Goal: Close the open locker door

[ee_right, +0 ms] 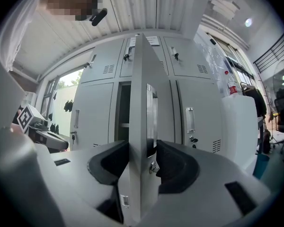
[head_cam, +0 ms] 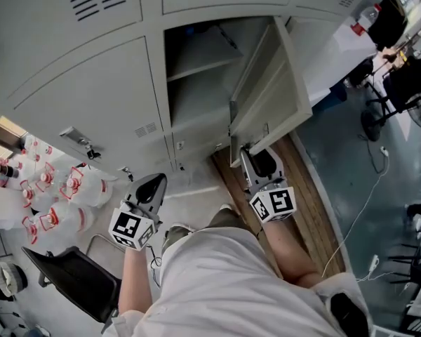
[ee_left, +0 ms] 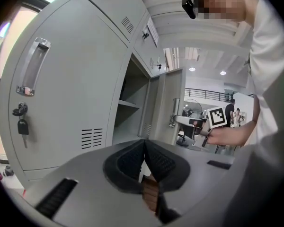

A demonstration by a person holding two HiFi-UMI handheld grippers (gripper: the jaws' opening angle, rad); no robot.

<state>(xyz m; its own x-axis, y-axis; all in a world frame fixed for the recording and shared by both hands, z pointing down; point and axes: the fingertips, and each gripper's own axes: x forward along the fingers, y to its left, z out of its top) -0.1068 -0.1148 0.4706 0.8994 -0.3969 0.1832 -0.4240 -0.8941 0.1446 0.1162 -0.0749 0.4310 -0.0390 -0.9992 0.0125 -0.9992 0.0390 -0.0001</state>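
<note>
The grey locker door [head_cam: 270, 83] stands swung out from its open compartment [head_cam: 203, 76], which holds a shelf. My right gripper [head_cam: 256, 161] is at the door's lower free edge. In the right gripper view the door [ee_right: 141, 79] runs edge-on between the jaws of the right gripper [ee_right: 142, 150]; the left pad lies close against it, while a dark gap shows at the right pad by the door's handle [ee_right: 151, 112]. My left gripper [head_cam: 153, 186] hangs low in front of the neighbouring closed locker, away from the door. The left gripper [ee_left: 144, 143] is shut, with nothing in it.
Packs of water bottles [head_cam: 49, 188] sit on the floor at the left. A black chair [head_cam: 77, 279] stands near my left arm. A wooden floor strip [head_cam: 309, 216] runs under the door, with a white cable [head_cam: 358, 216] and office chairs [head_cam: 400, 90] to the right. A padlock [ee_left: 22, 122] hangs on the left locker.
</note>
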